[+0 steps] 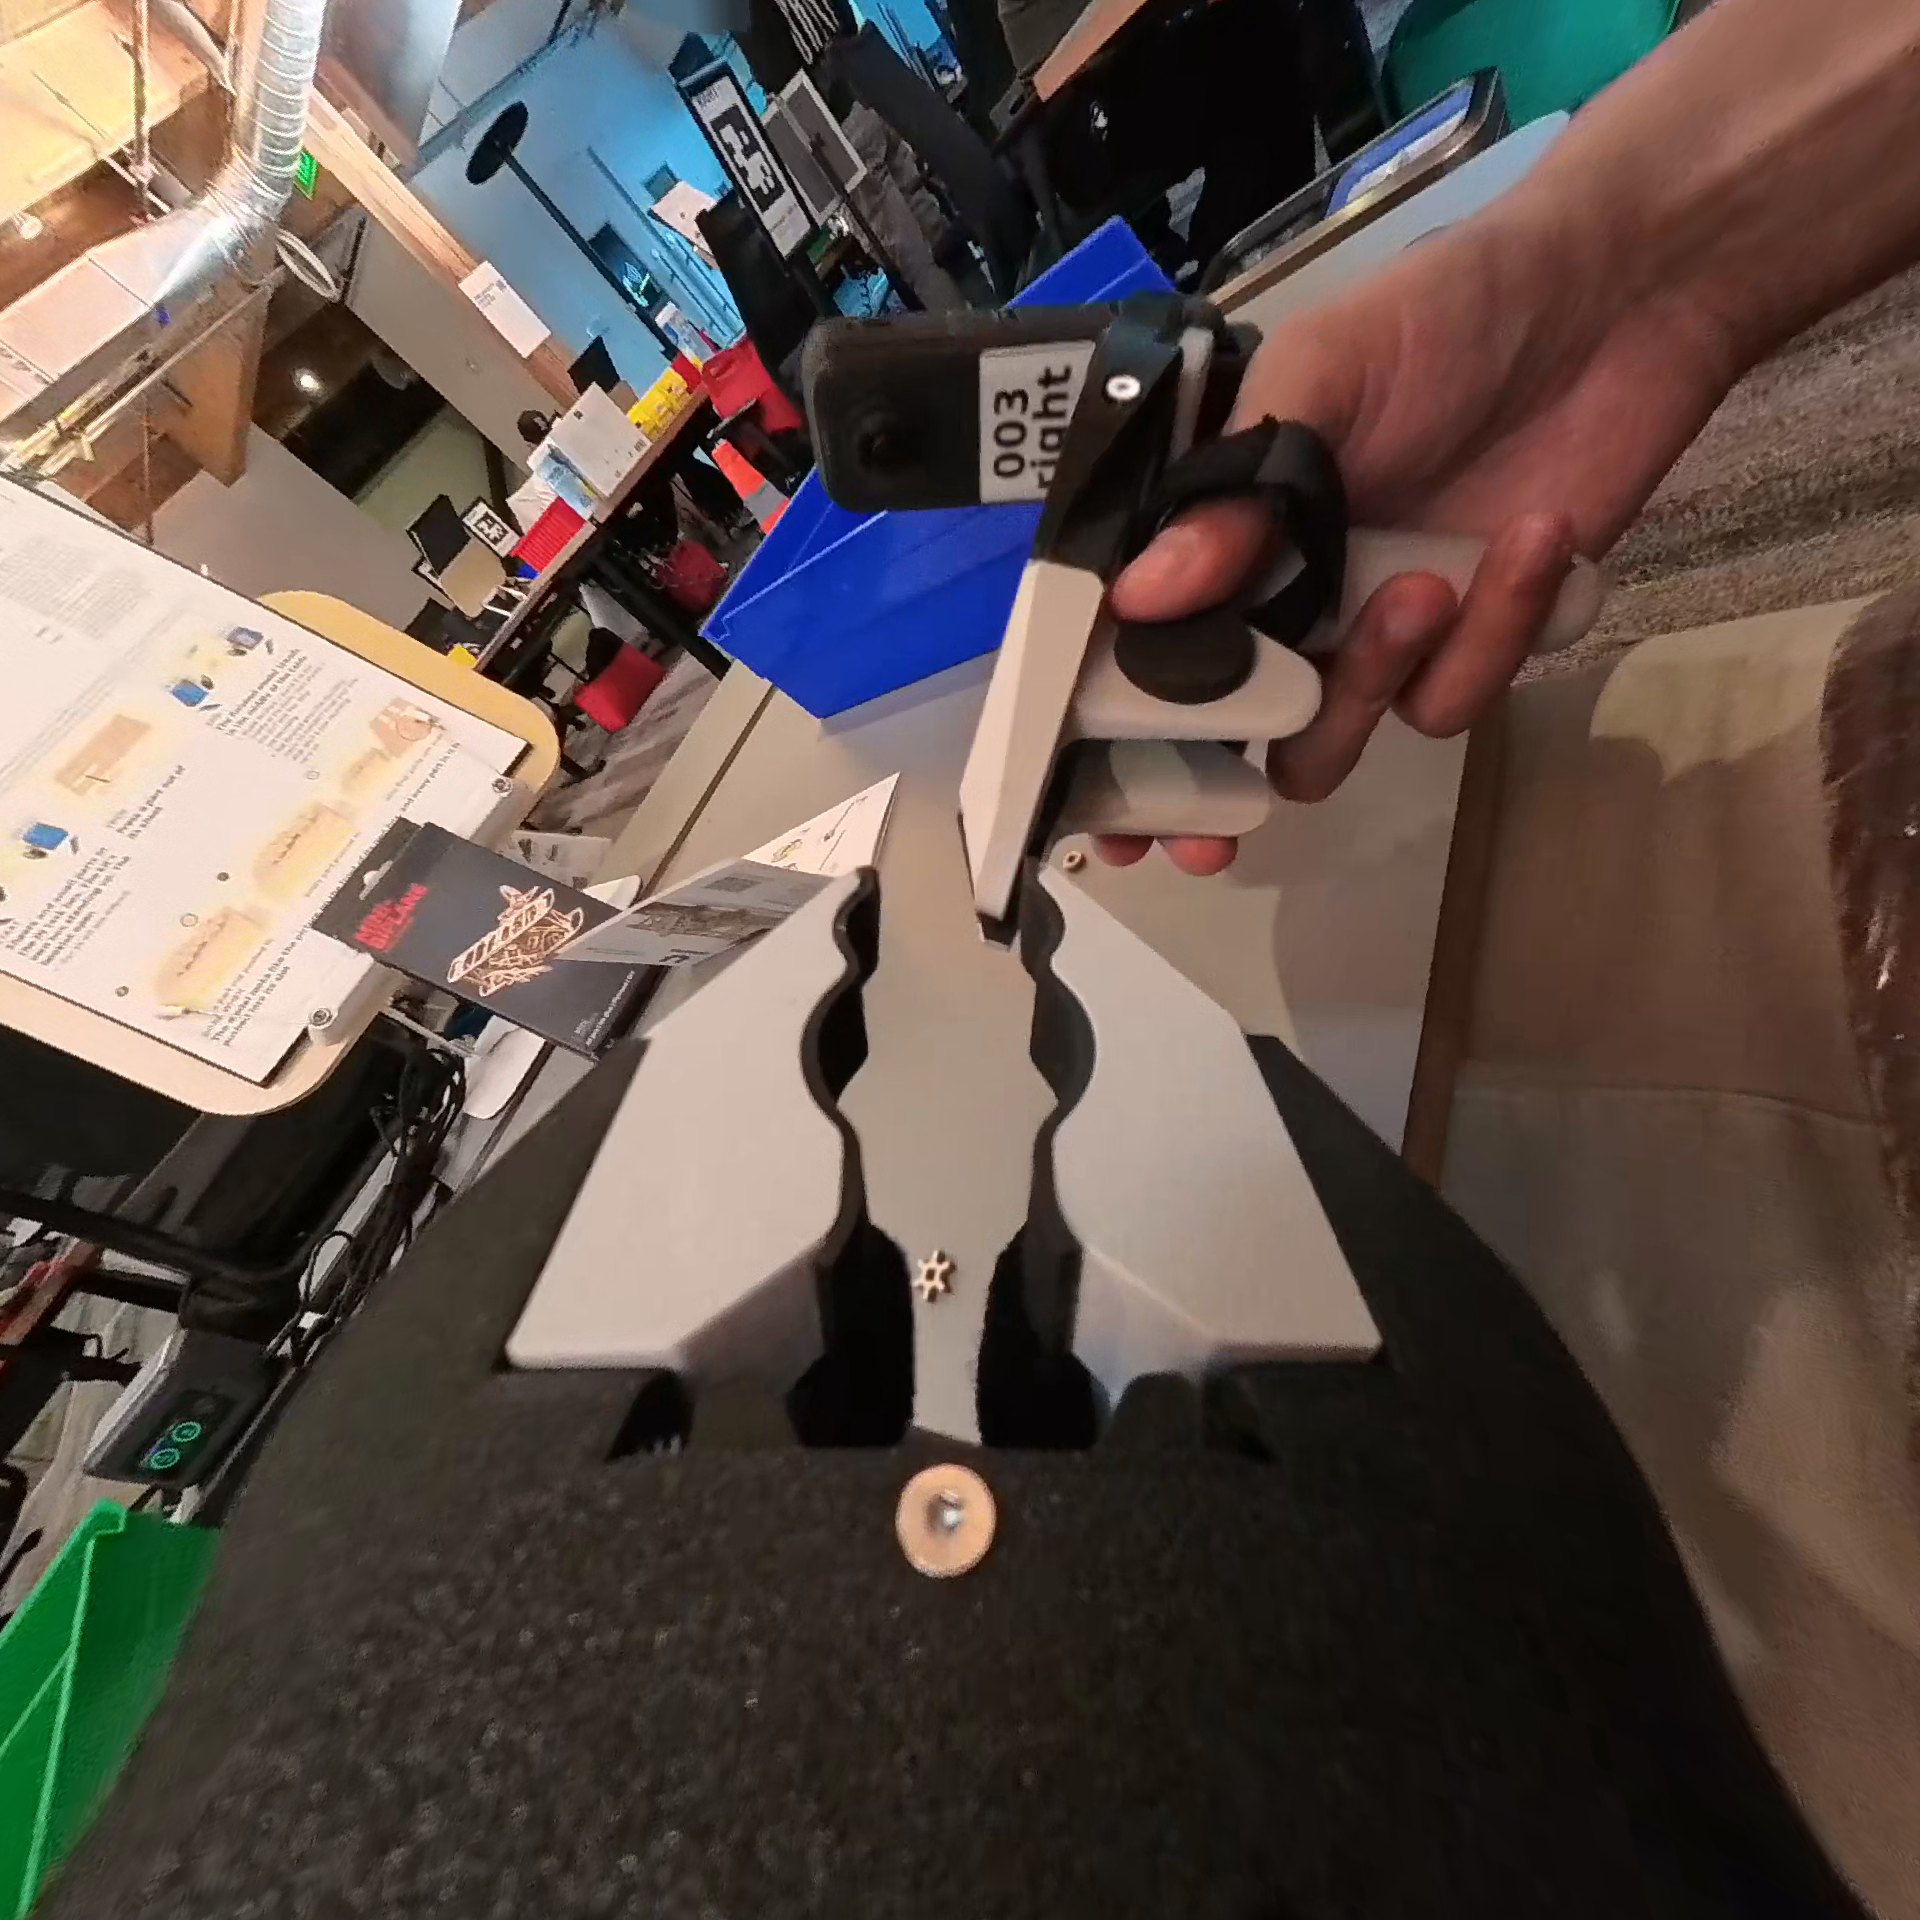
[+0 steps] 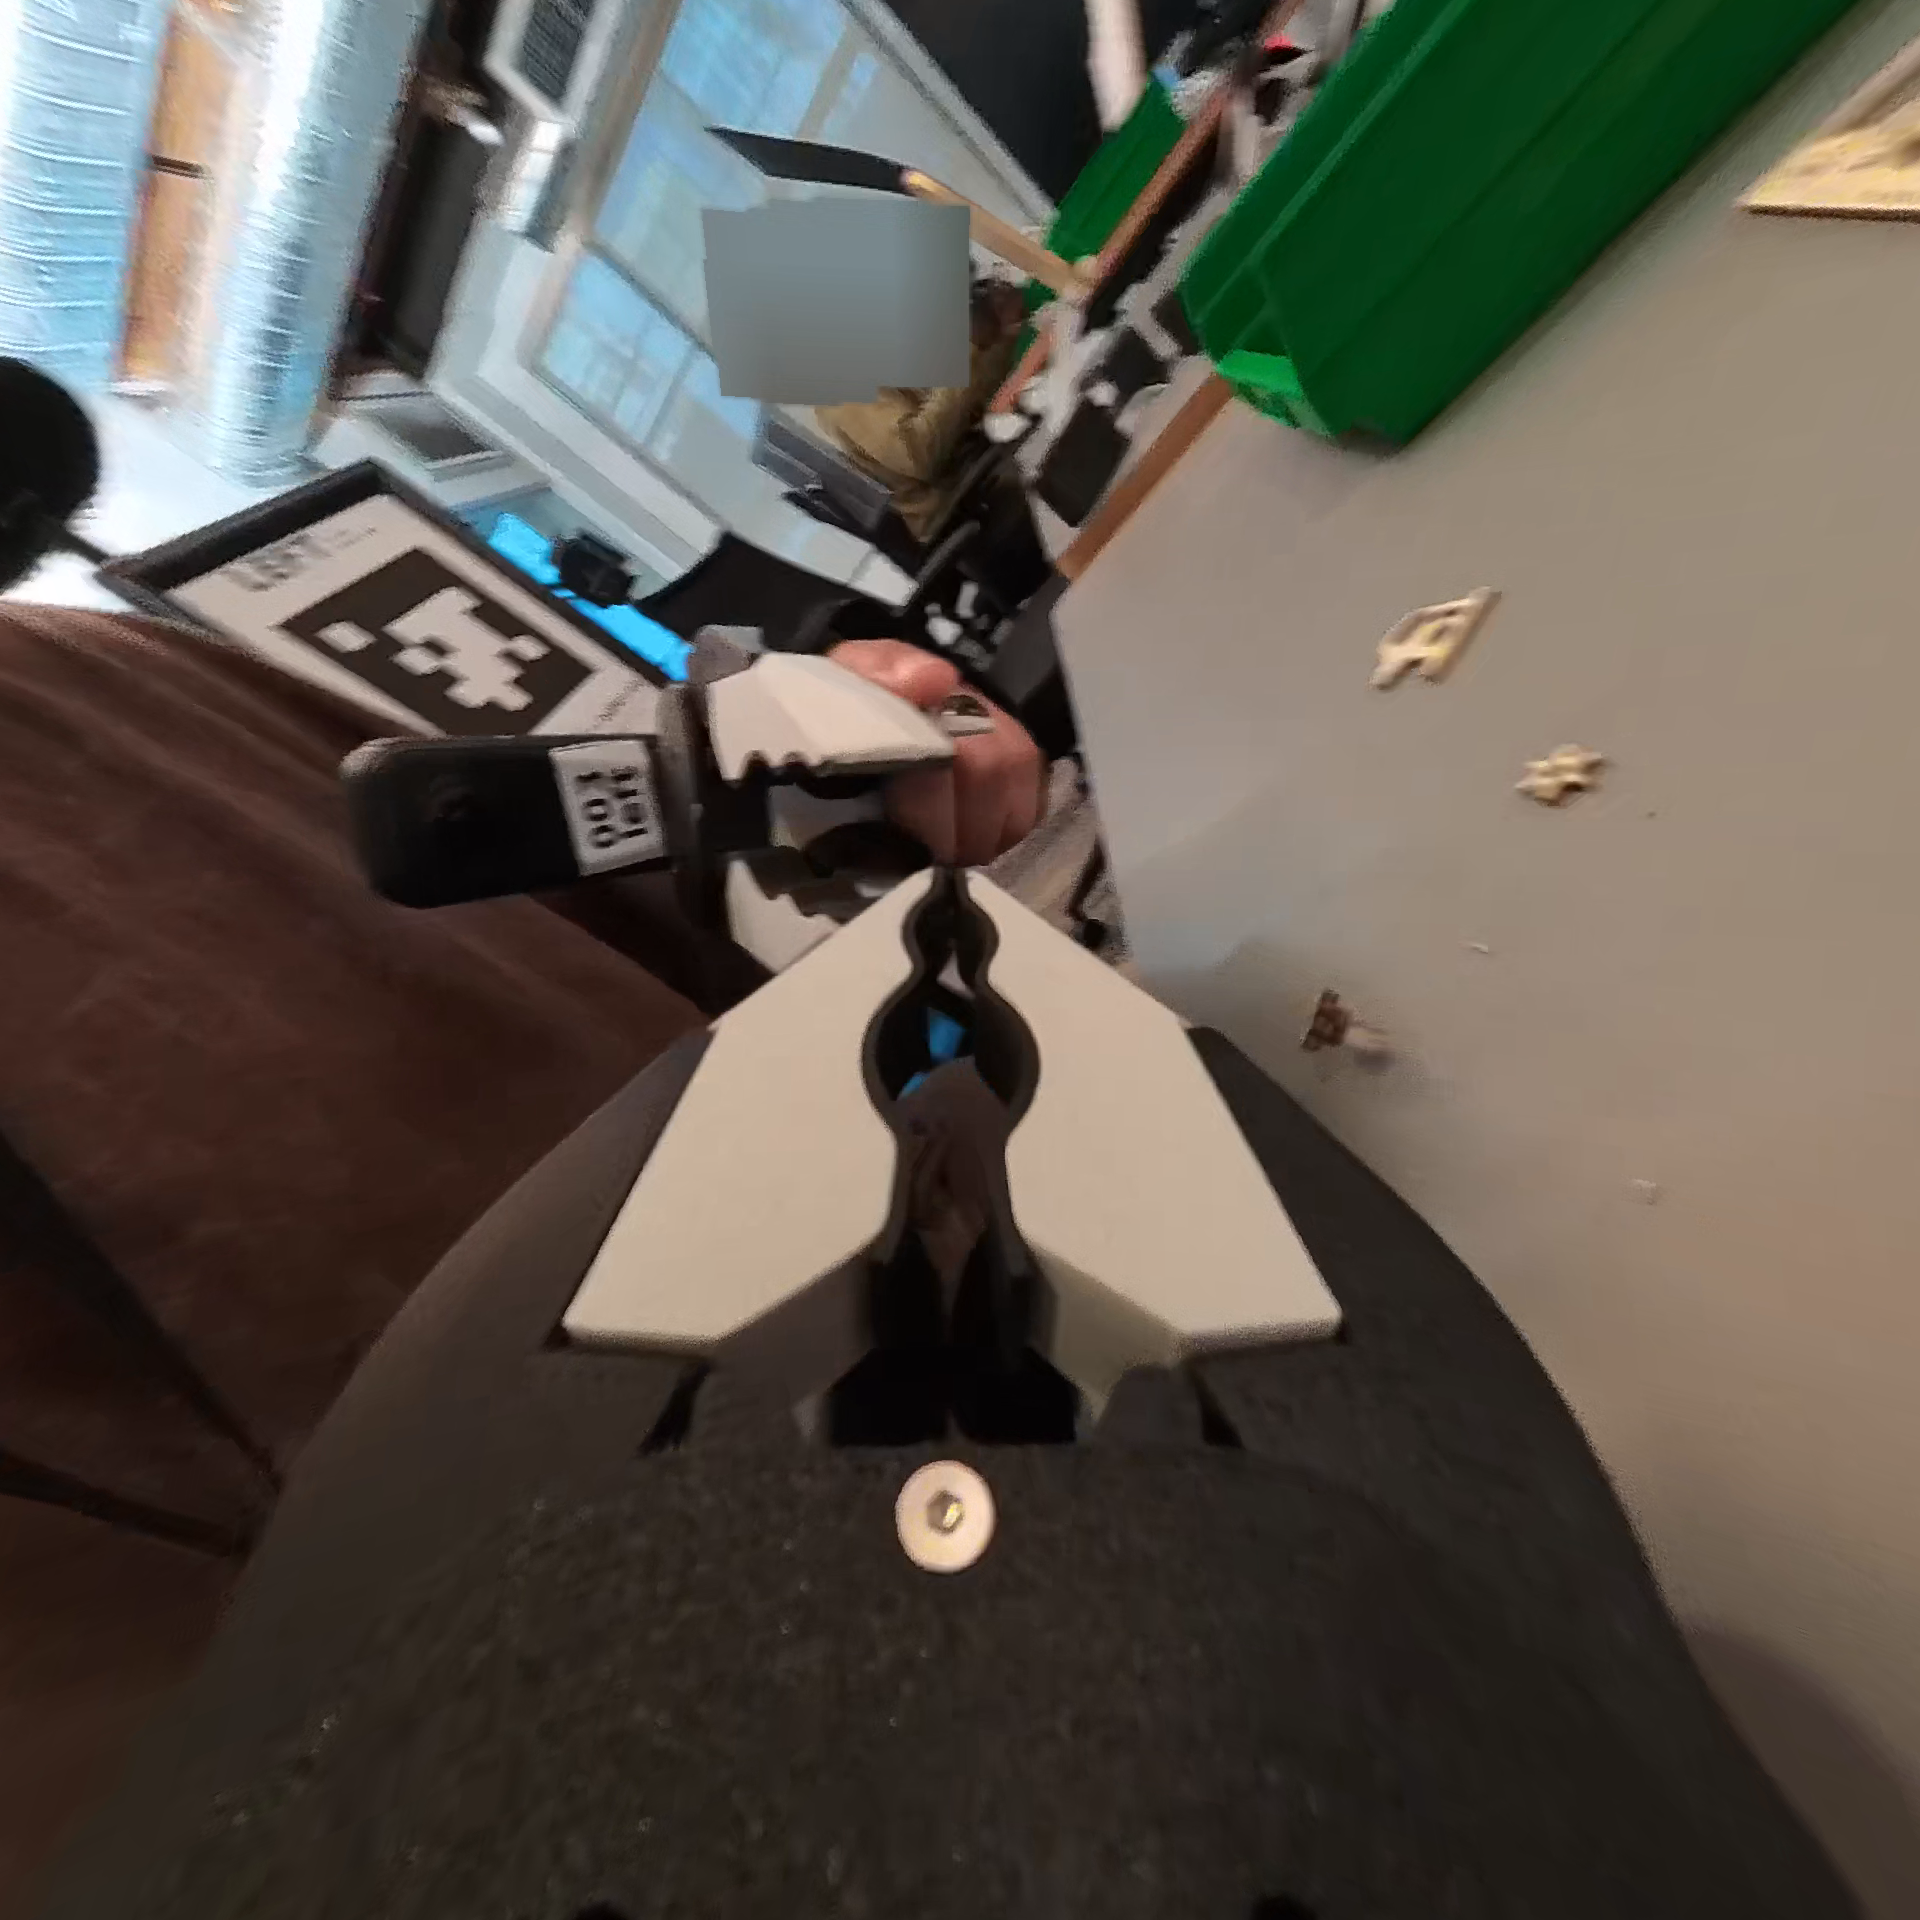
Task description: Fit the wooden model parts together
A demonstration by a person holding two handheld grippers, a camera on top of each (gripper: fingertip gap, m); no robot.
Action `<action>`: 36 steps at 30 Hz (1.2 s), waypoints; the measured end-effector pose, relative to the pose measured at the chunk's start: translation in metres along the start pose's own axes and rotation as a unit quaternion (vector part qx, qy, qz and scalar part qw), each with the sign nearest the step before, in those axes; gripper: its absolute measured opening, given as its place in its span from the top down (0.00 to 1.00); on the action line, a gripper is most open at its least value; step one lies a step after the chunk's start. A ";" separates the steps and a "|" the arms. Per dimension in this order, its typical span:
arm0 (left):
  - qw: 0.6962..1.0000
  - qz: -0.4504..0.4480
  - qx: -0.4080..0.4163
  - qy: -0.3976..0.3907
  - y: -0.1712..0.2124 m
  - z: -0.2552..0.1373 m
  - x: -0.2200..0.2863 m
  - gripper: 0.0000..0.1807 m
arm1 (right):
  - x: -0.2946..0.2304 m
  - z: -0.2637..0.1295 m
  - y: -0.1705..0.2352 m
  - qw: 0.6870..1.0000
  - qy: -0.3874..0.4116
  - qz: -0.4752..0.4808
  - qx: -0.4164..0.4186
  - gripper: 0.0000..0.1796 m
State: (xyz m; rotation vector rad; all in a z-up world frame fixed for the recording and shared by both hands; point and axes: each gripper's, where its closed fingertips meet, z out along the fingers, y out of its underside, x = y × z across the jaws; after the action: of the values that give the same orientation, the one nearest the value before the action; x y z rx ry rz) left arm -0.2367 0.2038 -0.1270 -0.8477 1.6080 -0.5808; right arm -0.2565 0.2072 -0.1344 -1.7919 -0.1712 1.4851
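My left gripper [image 1: 951, 914] is open, and the grey table [image 1: 1351, 914] shows between its fingers. A small wooden gear [image 1: 938, 1276] lies on the table in that gap, touching neither finger. My right gripper [image 1: 995, 925], held in a hand, points down with its tip beside my left gripper's right fingertip. In the right wrist view the right gripper [image 2: 945, 891] is shut with its tips together, and I cannot tell if anything thin is pinched. The left gripper [image 2: 894, 821] shows open just beyond it. A tiny wooden ring [image 1: 1073, 860] lies on the table.
Three loose wooden parts [image 2: 1439, 644] [image 2: 1558, 774] [image 2: 1330, 1023] lie on the table to the right. A green bin [image 2: 1455, 208] and a wooden sheet [image 2: 1849, 156] stand farther off. A blue bin [image 1: 883, 582], an instruction board [image 1: 208, 790], a black card [image 1: 488, 935] and a leaflet [image 1: 717, 904] are ahead on the left. Left and right tips are no more than a few centimetres apart.
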 end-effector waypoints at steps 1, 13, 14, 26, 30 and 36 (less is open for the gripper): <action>1.000 -0.005 -0.005 0.003 0.004 0.000 0.000 0.87 | 0.010 -0.003 -0.002 1.000 0.025 -0.001 0.007 1.00; 0.955 -0.182 -0.185 0.147 0.095 -0.019 0.026 0.86 | 0.076 -0.034 0.036 0.924 0.266 -0.213 -0.170 0.89; 0.952 -0.186 -0.197 0.144 0.099 -0.016 0.029 0.87 | 0.080 -0.030 0.042 0.916 0.273 -0.227 -0.184 0.90; 0.950 -0.138 -0.212 0.181 0.107 0.000 0.053 0.97 | 0.079 0.002 0.057 0.911 0.256 -0.255 -0.200 0.93; 0.958 -0.136 -0.207 0.146 0.105 0.003 0.040 0.97 | 0.083 0.003 0.056 0.910 0.267 -0.251 -0.195 0.92; 0.975 -0.201 -0.064 0.075 0.051 0.000 -0.001 0.98 | 0.049 0.008 0.018 0.956 0.198 -0.202 -0.075 0.92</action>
State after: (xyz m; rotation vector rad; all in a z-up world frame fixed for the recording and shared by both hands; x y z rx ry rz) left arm -0.2470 0.2358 -0.1648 -1.2668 1.6318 -0.8482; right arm -0.2548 0.2266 -0.1837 -1.9902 -0.4269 0.8280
